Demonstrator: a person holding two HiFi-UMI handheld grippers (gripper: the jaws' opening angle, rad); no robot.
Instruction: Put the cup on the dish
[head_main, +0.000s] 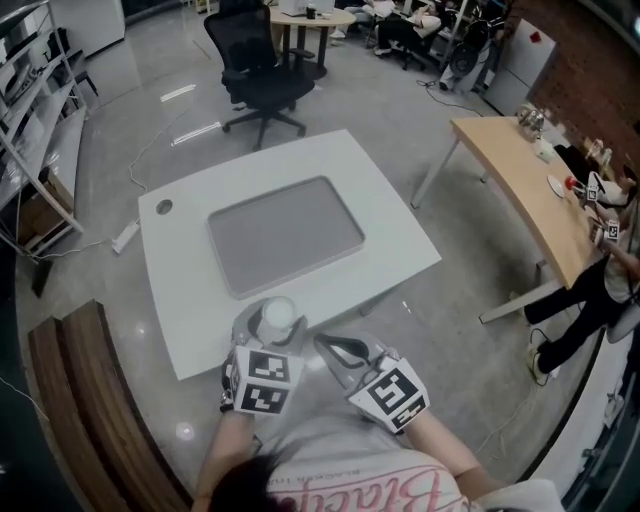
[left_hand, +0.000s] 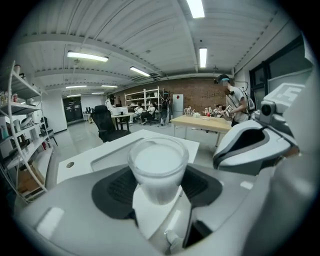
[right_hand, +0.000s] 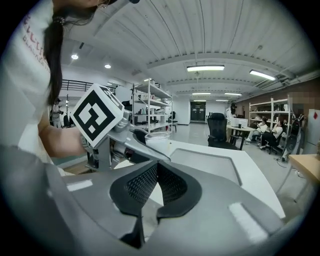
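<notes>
Head view is showing the person holding both grippers low at the near edge of a white tabletop (head_main: 390, 220). The left gripper (head_main: 270, 332) is gripping a pale, see-through cup (head_main: 279, 312), with its jaws standing about halfway apart and its dark pads (left_hand: 117, 187) pressing on the cup's sides. The cup is sitting upright between them with its mouth facing up, and it is looking whitish inside. It is hanging over the near edge of the tabletop, apart from the dish (head_main: 285, 235), a flat gray rectangle lying in the middle of the tabletop, farther away.

Just to the right of the cup, the right gripper (head_main: 335, 350) is pointing left toward it. Its jaws are resting together, pad against pad, with nothing between them.

Beyond the far edge of the tabletop, a black office chair (head_main: 262, 75) is standing on the gray floor. At far right, a person (head_main: 590, 290) is standing beside a wooden table (head_main: 520, 180).
</notes>
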